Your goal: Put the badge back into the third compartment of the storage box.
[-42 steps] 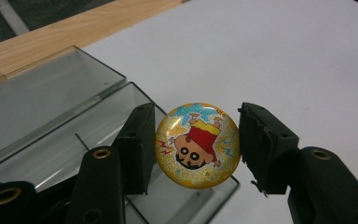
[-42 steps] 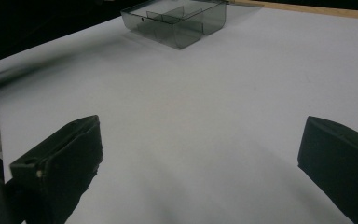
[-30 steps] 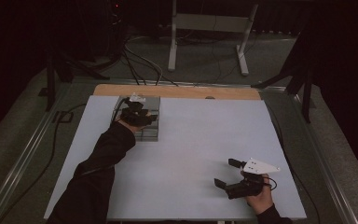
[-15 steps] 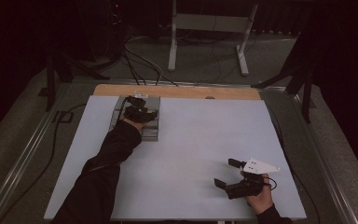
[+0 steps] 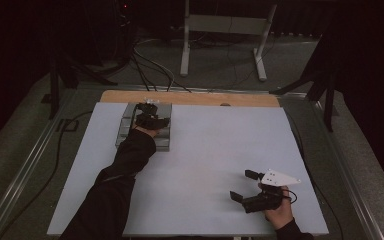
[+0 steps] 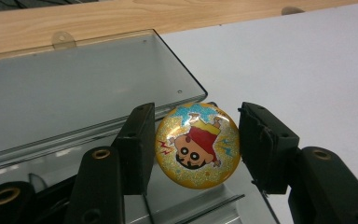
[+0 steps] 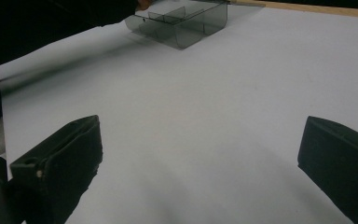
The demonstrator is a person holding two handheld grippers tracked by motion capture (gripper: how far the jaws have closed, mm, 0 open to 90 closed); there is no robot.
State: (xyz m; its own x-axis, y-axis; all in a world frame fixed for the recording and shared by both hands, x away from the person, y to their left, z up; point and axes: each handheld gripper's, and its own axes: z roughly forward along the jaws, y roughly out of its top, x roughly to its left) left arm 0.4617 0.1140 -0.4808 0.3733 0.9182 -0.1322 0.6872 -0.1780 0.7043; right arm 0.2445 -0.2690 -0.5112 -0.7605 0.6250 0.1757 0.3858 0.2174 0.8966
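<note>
Left gripper (image 6: 197, 144) clamps a round domed badge with glittery gold face and a cartoon figure in red (image 6: 197, 145), seen centre of the left gripper view. Left jaw pad touches the badge edge; right pad sits at the opposite edge, a thin sliver of gap may show there, hard to tell. Jaws are at their closest, so the badge is gripped. The cartoon figure appears upside down in this view.

Badge hangs over the near rim of a smoky transparent plastic compartment box (image 6: 74, 88), whose open hinged lid fills the upper left of that frame. Light wooden strip (image 6: 121, 16) runs along the top edge behind it. White table surface (image 6: 307, 60) takes up the right side.

High view: left gripper (image 5: 150, 119) sits upper left of centre, over the same box (image 5: 126, 125), with a dark sleeve (image 5: 125, 165) running down to the bottom edge. Badge itself is too small to make out here. Which compartment it hovers above, cannot tell.

Right gripper (image 5: 245, 186) rests at lower right of the high view, held in a hand (image 5: 279, 215), grey three-cornered plate on top. Its jaws stand wide apart, nothing between them. Right gripper view: gripper (image 7: 200, 158) jaws at lower left and lower right corners, bare white table between, box (image 7: 182, 21) far off at top centre.
</note>
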